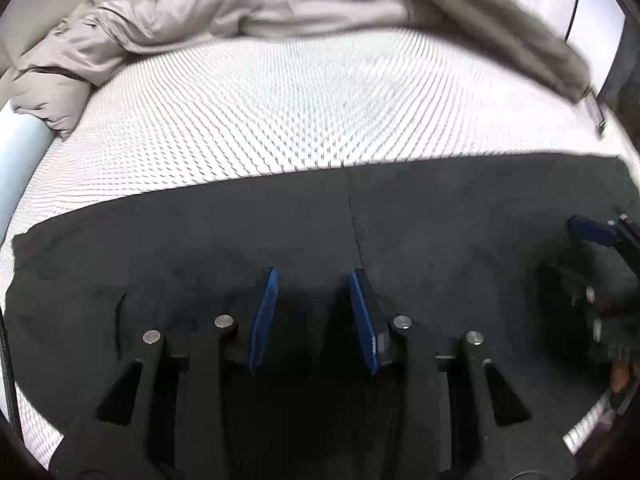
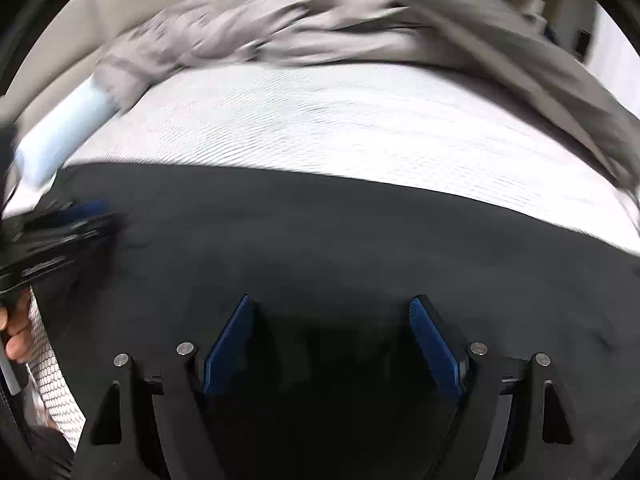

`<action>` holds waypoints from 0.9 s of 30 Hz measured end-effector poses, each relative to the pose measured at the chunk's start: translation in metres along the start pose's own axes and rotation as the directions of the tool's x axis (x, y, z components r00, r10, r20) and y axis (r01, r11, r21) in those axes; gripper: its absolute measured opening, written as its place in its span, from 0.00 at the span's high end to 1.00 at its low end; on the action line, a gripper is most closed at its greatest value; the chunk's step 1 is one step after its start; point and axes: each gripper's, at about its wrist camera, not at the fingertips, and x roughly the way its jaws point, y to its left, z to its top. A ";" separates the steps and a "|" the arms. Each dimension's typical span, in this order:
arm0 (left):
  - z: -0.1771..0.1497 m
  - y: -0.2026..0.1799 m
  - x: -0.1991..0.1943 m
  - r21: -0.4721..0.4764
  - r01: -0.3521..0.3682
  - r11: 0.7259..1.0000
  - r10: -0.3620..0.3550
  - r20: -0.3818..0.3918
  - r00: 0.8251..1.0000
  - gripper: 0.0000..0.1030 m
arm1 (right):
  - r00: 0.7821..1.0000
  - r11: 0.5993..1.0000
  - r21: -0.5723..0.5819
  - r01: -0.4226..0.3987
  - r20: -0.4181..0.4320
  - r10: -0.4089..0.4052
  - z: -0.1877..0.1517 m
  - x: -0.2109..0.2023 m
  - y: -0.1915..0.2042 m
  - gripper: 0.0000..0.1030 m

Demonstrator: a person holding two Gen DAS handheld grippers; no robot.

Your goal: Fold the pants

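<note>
My 2 tongs tilt steeply down over the black pants, which lie flat on the white mattress. The left tongs stand narrowly apart, holding nothing. The right tongs gape wide, empty. A grey jacket lies beyond.

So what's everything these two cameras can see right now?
pants: one, black, spread flat on the near part of the bed.
bed cover: one, white with a fine dotted weave, under the pants.
jacket: one, shiny grey-beige, crumpled along the far edge of the bed.
left gripper: one, black with blue pads, jaws apart over the pants, nothing between them.
right gripper: one, same colours, jaws wider apart over the pants.
hand: one, at the right view's left edge, holding the left gripper.
</note>
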 end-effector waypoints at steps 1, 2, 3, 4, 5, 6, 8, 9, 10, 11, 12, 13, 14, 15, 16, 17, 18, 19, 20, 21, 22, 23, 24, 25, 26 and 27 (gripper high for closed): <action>0.001 0.001 0.005 0.003 -0.006 1.000 0.006 0.004 1.000 0.66 | 1.000 0.999 -0.038 0.001 -0.007 -0.002 0.002 0.007 0.012 0.21; 0.002 0.006 0.007 0.002 -0.006 1.000 0.006 0.013 1.000 0.65 | 1.000 0.998 -0.063 0.007 -0.014 -0.008 0.002 0.012 0.018 0.21; 0.002 0.014 0.006 -0.009 -0.012 1.000 0.012 0.017 1.000 0.65 | 0.999 0.996 -0.083 0.020 -0.023 -0.022 0.003 0.018 0.019 0.20; 0.003 0.022 0.007 -0.029 -0.024 0.999 0.025 0.017 1.000 0.65 | 0.999 0.996 -0.082 0.019 -0.026 -0.021 0.002 0.018 0.017 0.20; 0.004 0.036 0.005 -0.064 -0.049 0.997 0.051 0.018 0.999 0.66 | 0.999 0.998 -0.066 0.024 -0.029 -0.026 0.002 0.018 0.009 0.20; 0.004 0.049 0.004 -0.100 -0.061 0.993 0.063 0.022 0.998 0.68 | 0.998 0.998 -0.053 0.046 -0.033 -0.048 -0.002 0.016 0.000 0.20; 0.001 0.076 0.001 -0.175 -0.127 0.976 0.134 0.024 0.991 0.67 | 0.989 0.990 -0.028 0.141 -0.036 -0.142 -0.005 0.013 -0.017 0.19; -0.001 0.084 -0.001 -0.201 -0.140 0.969 0.149 0.027 0.989 0.68 | 0.981 0.982 -0.011 0.189 -0.039 -0.189 -0.006 0.012 -0.028 0.19; -0.004 0.092 -0.004 -0.223 -0.132 0.966 0.143 0.033 0.989 0.68 | 0.977 0.977 0.006 0.211 -0.042 -0.210 -0.008 0.011 -0.035 0.18; -0.006 0.096 -0.007 -0.230 -0.125 0.965 0.136 0.033 0.990 0.68 | 0.975 0.975 0.026 0.220 -0.044 -0.219 -0.009 0.009 -0.042 0.18; -0.010 0.098 -0.015 -0.227 -0.116 0.967 0.128 0.037 0.991 0.68 | 0.977 0.976 0.044 0.212 -0.042 -0.210 -0.011 0.007 -0.048 0.18; -0.014 0.101 -0.025 -0.227 -0.098 0.969 0.113 0.056 0.992 0.67 | 0.980 0.979 0.056 0.196 -0.035 -0.194 -0.013 0.003 -0.050 0.18; -0.021 0.106 -0.039 -0.236 -0.078 0.968 0.101 0.086 0.991 0.67 | 0.983 0.981 0.060 0.184 -0.023 -0.183 -0.015 -0.002 -0.051 0.18; -0.025 0.111 -0.046 -0.246 -0.076 0.966 0.105 0.105 0.989 0.67 | 0.985 0.984 0.056 0.170 -0.007 -0.170 -0.018 -0.007 -0.049 0.18; -0.032 0.120 -0.054 -0.253 -0.096 0.963 0.130 0.120 0.984 0.67 | 0.990 0.989 0.044 0.143 0.010 -0.144 -0.022 -0.014 -0.046 0.18; -0.037 0.129 -0.056 -0.260 -0.129 0.957 0.164 0.119 0.979 0.67 | 0.993 0.993 0.033 0.115 0.018 -0.115 -0.029 -0.019 -0.040 0.18; -0.044 0.142 -0.055 -0.274 -0.158 0.949 0.193 0.103 0.976 0.67 | 0.997 0.997 0.019 0.070 0.023 -0.071 -0.033 -0.025 -0.034 0.18; -0.052 0.156 -0.049 -0.300 -0.179 0.937 0.208 0.065 0.976 0.67 | 0.999 0.999 0.003 0.039 0.024 -0.039 -0.036 -0.028 -0.029 0.18; -0.061 0.172 -0.040 -0.330 -0.192 0.924 0.212 0.025 0.977 0.67 | 0.999 1.000 -0.013 0.028 0.022 -0.028 -0.038 -0.030 -0.024 0.18; -0.068 0.182 -0.037 -0.354 -0.196 0.914 0.215 0.013 0.977 0.68 | 0.999 0.998 -0.038 0.044 0.013 -0.044 -0.042 -0.029 -0.017 0.18; -0.076 0.192 -0.040 -0.379 -0.181 0.908 0.209 0.034 0.977 0.74 | 0.997 0.996 -0.059 0.071 0.001 -0.071 -0.043 -0.023 -0.013 0.18; -0.081 0.196 -0.045 -0.383 -0.168 0.909 0.200 0.047 0.979 0.76 | 0.994 0.992 -0.076 0.105 -0.017 -0.106 -0.043 -0.012 -0.011 0.18; -0.084 0.197 -0.053 -0.377 -0.173 0.910 0.205 0.048 0.978 0.77 | 0.993 0.990 -0.077 0.117 -0.023 -0.119 -0.040 -0.006 -0.017 0.18; -0.088 0.195 -0.062 -0.372 -0.177 0.911 0.210 0.052 0.976 0.77 | 0.993 0.992 -0.064 0.113 -0.022 -0.114 -0.040 -0.005 -0.020 0.18; -0.095 0.194 -0.071 -0.371 -0.183 0.910 0.217 0.054 0.975 0.77 | 0.994 0.993 -0.050 0.109 -0.022 -0.110 -0.039 -0.006 -0.023 0.18; -0.101 0.190 -0.079 -0.376 -0.184 0.908 0.221 0.055 0.974 0.76 | 0.992 0.991 -0.044 0.123 -0.020 -0.124 -0.036 -0.009 -0.026 0.18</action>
